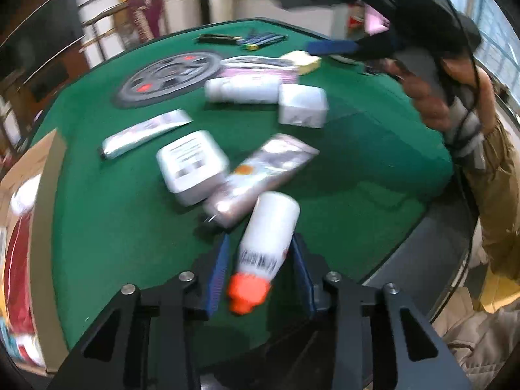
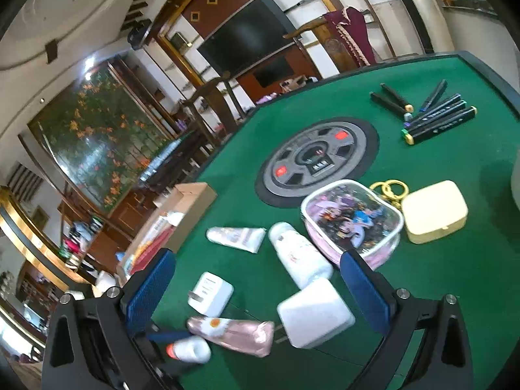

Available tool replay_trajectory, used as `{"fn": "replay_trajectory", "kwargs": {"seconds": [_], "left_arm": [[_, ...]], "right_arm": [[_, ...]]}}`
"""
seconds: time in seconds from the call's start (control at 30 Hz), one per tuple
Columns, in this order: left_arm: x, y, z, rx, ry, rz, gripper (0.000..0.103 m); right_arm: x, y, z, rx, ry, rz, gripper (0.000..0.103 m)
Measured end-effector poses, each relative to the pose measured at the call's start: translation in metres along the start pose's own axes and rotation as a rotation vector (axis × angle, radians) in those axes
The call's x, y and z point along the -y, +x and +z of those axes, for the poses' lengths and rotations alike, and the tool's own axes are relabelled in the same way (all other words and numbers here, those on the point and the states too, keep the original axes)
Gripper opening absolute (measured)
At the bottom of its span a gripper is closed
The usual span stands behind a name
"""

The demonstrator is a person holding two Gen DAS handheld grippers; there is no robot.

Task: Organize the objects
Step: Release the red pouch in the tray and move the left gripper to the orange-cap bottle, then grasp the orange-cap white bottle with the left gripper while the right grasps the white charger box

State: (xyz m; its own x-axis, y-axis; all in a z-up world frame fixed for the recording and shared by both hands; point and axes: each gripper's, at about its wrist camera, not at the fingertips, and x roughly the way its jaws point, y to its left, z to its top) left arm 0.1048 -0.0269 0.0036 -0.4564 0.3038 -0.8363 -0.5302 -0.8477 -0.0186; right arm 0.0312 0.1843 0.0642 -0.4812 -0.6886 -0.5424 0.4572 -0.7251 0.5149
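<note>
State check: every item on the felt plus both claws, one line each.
Left claw: around orange-capped bottle; contact unclear through blur.
Right claw: open, empty, above the table.
Orange-capped bottle: lying down, cap toward camera.
Pink tube: lying flat.
Plug charger: on its side, prongs out.
White bottle: lying down.
Pouch: closed, flat.
Cream case: lid shut.
Markers: capped, lying in a loose pile.
Box: open, partly filled.

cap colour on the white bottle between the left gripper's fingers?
Orange-red cap on the white bottle. Clearest in the left wrist view.
</note>
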Motion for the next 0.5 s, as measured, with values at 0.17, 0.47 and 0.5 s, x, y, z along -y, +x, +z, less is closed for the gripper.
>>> {"fn": "replay_trajectory", "kwargs": {"seconds": [0.17, 0.47, 0.5], "left_arm": [[-0.04, -0.01, -0.008, 0.012, -0.143, 0.036, 0.038], [-0.071, -0.01, -0.009, 0.036, -0.27, 0.062, 0.035], [-0.07, -0.009, -0.008, 0.035, -0.264, 0.07, 0.035]], "right_arm": [[0.007, 0.009, -0.009, -0.072, -0.011, -0.067, 0.098], [-0.001, 0.033, -0.024, -0.189, -0.139, -0.177, 0.085], [0.0, 0.035, -0.025, -0.192, -0.136, -0.19, 0.085]]}}
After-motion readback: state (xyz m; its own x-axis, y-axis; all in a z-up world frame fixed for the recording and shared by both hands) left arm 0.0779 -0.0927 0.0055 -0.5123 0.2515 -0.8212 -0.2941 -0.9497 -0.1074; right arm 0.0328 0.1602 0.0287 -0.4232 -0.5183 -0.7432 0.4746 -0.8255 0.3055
